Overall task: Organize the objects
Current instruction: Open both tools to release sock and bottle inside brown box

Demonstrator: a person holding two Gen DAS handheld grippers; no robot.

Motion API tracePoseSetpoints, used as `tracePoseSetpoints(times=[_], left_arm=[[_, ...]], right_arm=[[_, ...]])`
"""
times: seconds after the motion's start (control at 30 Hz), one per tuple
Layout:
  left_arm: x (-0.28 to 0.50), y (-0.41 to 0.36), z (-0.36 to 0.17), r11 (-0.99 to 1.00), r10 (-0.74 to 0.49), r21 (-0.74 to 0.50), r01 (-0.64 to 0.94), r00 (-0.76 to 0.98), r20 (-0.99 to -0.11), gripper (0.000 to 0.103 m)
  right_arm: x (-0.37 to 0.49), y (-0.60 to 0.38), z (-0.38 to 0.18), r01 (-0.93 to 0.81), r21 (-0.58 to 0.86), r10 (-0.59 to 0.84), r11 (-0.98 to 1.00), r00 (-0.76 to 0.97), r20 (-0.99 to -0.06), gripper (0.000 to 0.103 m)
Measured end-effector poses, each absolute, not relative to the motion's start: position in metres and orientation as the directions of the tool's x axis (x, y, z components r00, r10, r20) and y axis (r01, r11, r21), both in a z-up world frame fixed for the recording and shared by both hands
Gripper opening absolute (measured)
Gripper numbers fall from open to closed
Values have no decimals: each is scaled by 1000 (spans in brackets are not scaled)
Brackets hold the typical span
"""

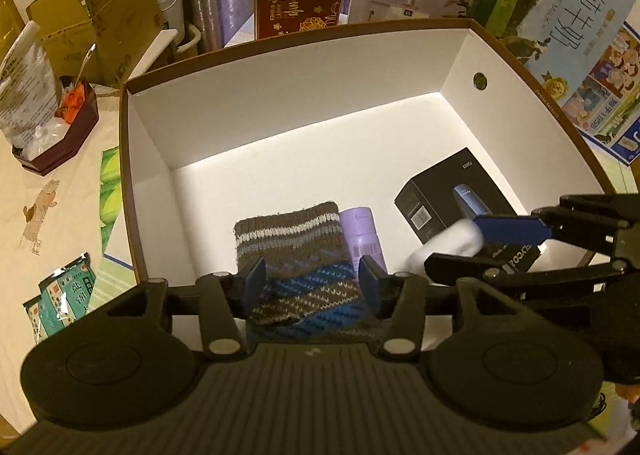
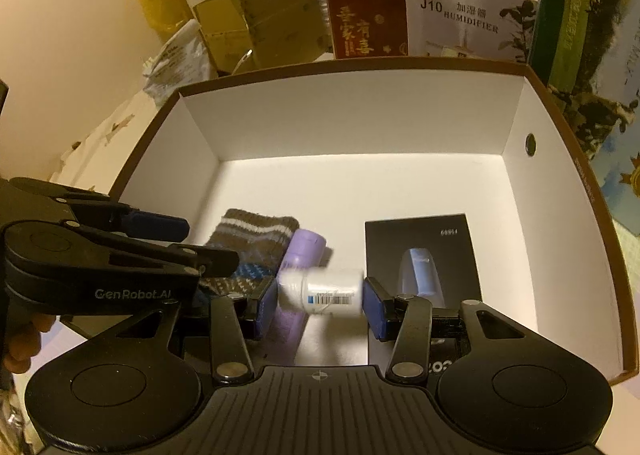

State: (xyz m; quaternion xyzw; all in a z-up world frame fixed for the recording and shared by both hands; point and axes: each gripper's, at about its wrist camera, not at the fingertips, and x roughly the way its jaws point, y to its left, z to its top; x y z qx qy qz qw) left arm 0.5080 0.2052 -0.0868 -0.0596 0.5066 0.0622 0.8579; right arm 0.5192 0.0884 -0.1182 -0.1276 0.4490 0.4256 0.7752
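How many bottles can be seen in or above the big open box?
2. A purple bottle lies on the box floor beside the knitted sock. A white bottle sits crosswise in the right tool. Others may be hidden beneath the tools.

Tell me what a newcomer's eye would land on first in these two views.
First, the big white-lined box that fills both views, open at the top. Next, the white bottle held sideways between the fingers of the right gripper, low over the box floor. Beneath it lie a striped knit sock, a purple bottle touching the sock's right side, and a black carton further right; the left gripper hovers open over the sock.
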Motion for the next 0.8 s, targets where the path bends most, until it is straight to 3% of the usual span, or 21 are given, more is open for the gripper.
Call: tracePoseSetpoints(times=[0.23,0.33,0.37,0.53,0.7,0.8], left_arm=[[510,203,-88,988,38,-37,-148,476,-879,57],[509,200,-86,989,54,-18,-144,480,-876,68],[509,200,-85,989,59,-14,-147,480,-875,73],[506,200,-82,989,42,-31,-143,482,-875,76],[496,199,-72,989,31,-45,-139,502,-864,84],[489,197,-65,990,34,-40,-133,511,-859,86]], right_arm=[[526,82,-118,-769,181,542,613,243,-804,44],[527,77,-117,-767,178,539,617,247,-805,48],[528,75,-116,-764,176,538,621,251,-805,52],[529,65,-108,-753,183,547,632,267,-793,69],[525,54,-95,-743,202,575,638,285,-767,93],[521,47,-87,-734,219,590,643,292,-753,98]])
